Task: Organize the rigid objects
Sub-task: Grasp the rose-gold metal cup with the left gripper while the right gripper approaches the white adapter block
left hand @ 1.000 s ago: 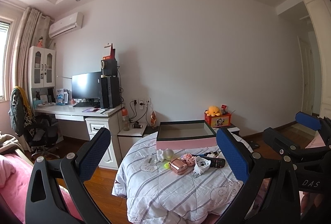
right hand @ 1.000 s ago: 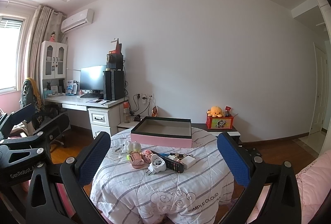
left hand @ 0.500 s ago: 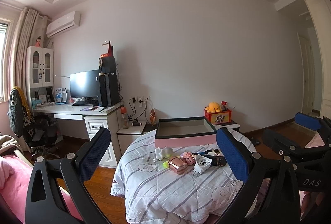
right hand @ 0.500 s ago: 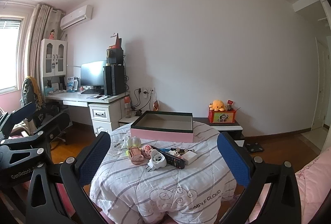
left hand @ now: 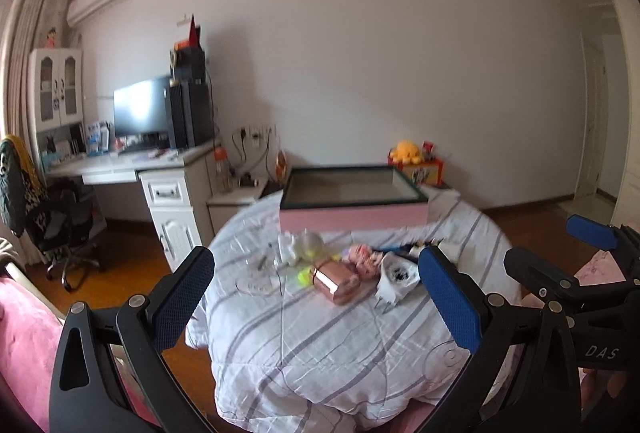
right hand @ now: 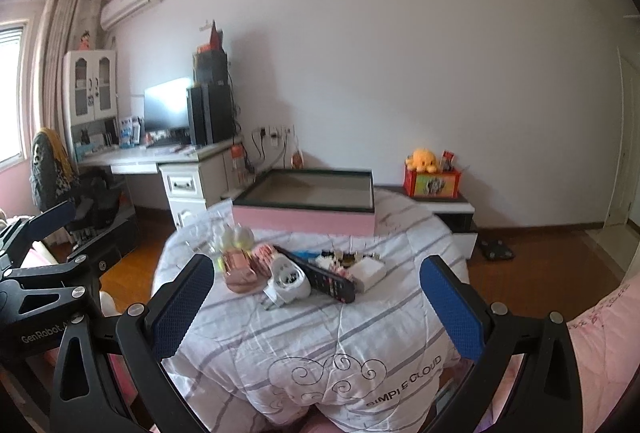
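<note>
Nearest the cameras, the left gripper (left hand: 316, 297) and the right gripper (right hand: 316, 297) hang side by side with their blue pads spread wide and nothing between them, above the near edge of a round table draped in a striped white quilt (right hand: 320, 345). On the quilt, clear of both grippers, lies a tight cluster: a rose-gold case (left hand: 335, 280), a white plug (right hand: 286, 283) touching a black remote (right hand: 320, 275), a white adapter (right hand: 368, 273) and pale little figures (too blurred to name). Behind them sits the open pink box (right hand: 304, 221) with its dark rim, then a white desk (right hand: 188, 161) with a monitor (right hand: 166, 105) against the far wall.
</note>
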`<act>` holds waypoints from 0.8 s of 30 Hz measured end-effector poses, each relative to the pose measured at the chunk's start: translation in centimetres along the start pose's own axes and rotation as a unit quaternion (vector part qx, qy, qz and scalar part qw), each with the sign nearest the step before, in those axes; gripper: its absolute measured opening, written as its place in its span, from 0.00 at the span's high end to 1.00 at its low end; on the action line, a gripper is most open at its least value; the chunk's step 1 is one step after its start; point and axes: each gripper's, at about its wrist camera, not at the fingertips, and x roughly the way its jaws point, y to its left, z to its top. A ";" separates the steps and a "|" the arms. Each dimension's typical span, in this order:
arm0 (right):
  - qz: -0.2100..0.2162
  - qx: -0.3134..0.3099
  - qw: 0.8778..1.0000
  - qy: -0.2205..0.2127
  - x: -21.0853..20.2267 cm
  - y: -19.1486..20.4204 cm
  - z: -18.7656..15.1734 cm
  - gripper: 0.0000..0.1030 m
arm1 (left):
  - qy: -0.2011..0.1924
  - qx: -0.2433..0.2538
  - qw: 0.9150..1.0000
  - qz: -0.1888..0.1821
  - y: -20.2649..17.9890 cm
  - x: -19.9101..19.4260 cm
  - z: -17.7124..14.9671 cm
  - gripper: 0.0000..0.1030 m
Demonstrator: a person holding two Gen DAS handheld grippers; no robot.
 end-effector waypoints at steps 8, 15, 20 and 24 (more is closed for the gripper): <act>0.008 0.007 0.998 0.065 7.1 -1.3 -2.2 0.00 | 0.088 -0.002 0.996 -0.013 -0.4 7.9 -2.2 0.00; -0.004 0.015 0.992 0.122 11.8 -3.0 -4.8 0.00 | 0.151 -0.013 0.988 -0.031 -0.7 13.0 -4.1 0.00; -0.020 0.030 0.988 0.148 14.1 -4.7 -5.7 0.00 | 0.176 -0.019 0.984 -0.004 -0.7 16.4 -4.7 0.00; -0.031 0.031 0.986 0.162 15.8 -5.7 -5.8 0.00 | 0.206 -0.011 0.979 0.005 -0.9 19.1 -5.1 0.00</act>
